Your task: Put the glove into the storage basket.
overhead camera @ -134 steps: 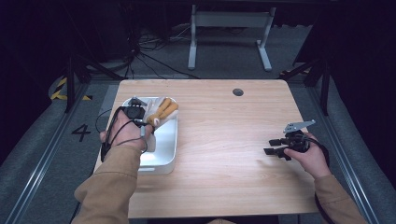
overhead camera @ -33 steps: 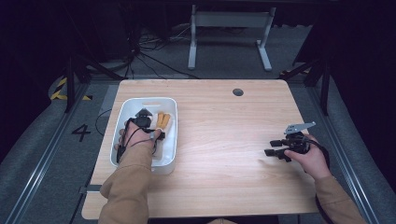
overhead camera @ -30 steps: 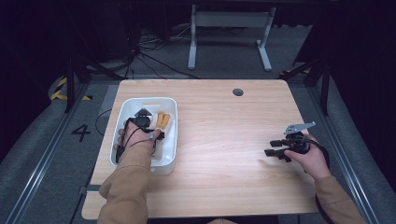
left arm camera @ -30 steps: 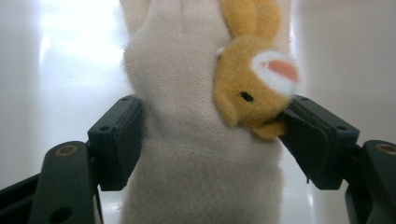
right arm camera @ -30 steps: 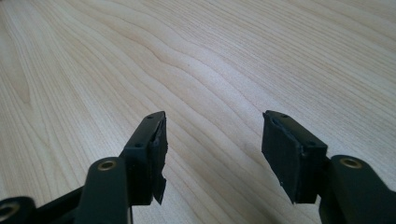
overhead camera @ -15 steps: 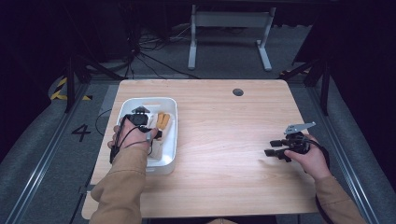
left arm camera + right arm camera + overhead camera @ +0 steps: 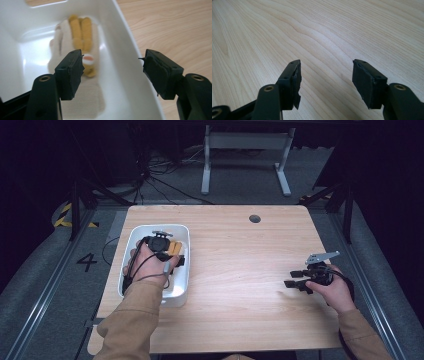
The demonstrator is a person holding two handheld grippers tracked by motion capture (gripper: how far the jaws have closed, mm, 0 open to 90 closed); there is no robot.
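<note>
Both grippers (image 7: 112, 72) (image 7: 325, 83) wide open, empty.

Evenly lit desk (image 7: 240, 270), dark surroundings toward twelve o'clock; soft glare inside white tray (image 7: 120, 50); blurred glove (image 7: 75, 37) beyond sharp jaws

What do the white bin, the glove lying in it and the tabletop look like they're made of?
The white rectangular bin looks like glossy moulded plastic: smooth walls, soft highlights, rounded corners. The cream glove with yellow-orange fingers looks like knitted fabric, with a ribbed weave at the cuff, though it is blurred. The light wooden table shows flowing grain with a matte finish; solid wood or a wood-look laminate, hard to tell.
</note>
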